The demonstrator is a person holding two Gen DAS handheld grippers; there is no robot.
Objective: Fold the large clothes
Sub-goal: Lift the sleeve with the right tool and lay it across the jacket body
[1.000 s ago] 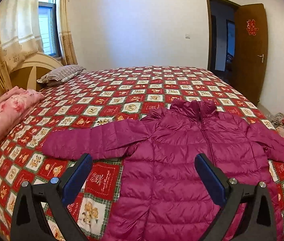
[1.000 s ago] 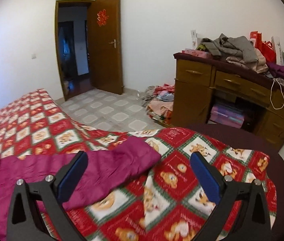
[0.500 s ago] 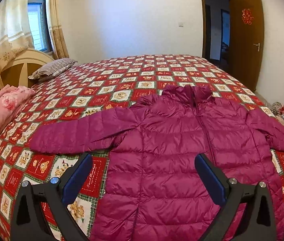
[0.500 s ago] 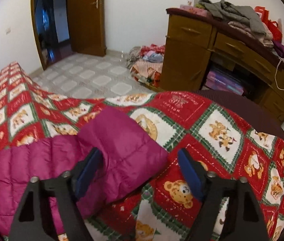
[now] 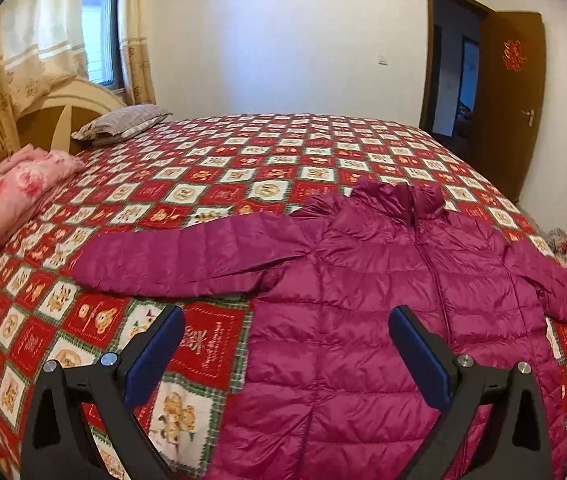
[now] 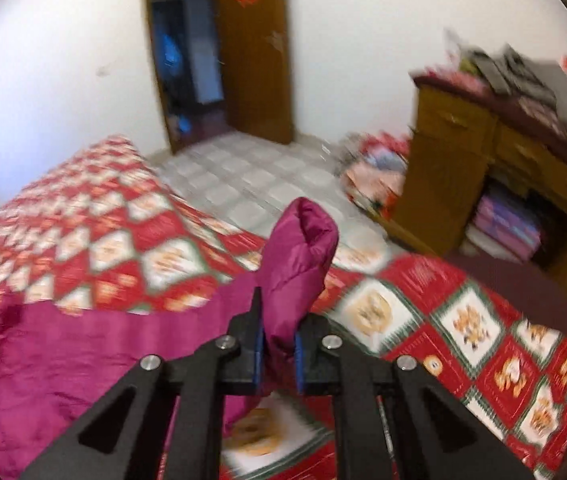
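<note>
A: Starting at the far left, a folded pink blanket (image 5: 15, 196) and a grey pillow (image 5: 123, 124) sit up by the headboard, well clear of the work. That leaves the quilt (image 5: 203, 176) free as a folding surface.

B: And the magenta puffer jacket (image 5: 363, 300) lies front-up across the near part of it, zipped, collar pointing away. Its left sleeve (image 5: 187, 260) stretches straight out sideways, flat, ready to be folded in, I'd say.

A: The left gripper (image 5: 283, 356) hovers above the jacket's lower left edge, tipped down toward the bed, jaws wide apart and nothing between them. It looks like it's waiting its turn.

B: Moving right, here's the action. The right gripper (image 6: 277, 348) has just been closing, and its blue pads now pinch the right sleeve (image 6: 299, 256) near the cuff, jaws narrow on the bunched fabric.

A: The cuff stands up off the quilt above the jaws, so the sleeve end is lifted. The gripper angles down, and the view is blurred.

B: Gripping at the cuff makes sense: it lets the whole sleeve swing across the chest. Far right, the cluttered wooden dresser (image 6: 503, 160) is well apart.
</note>
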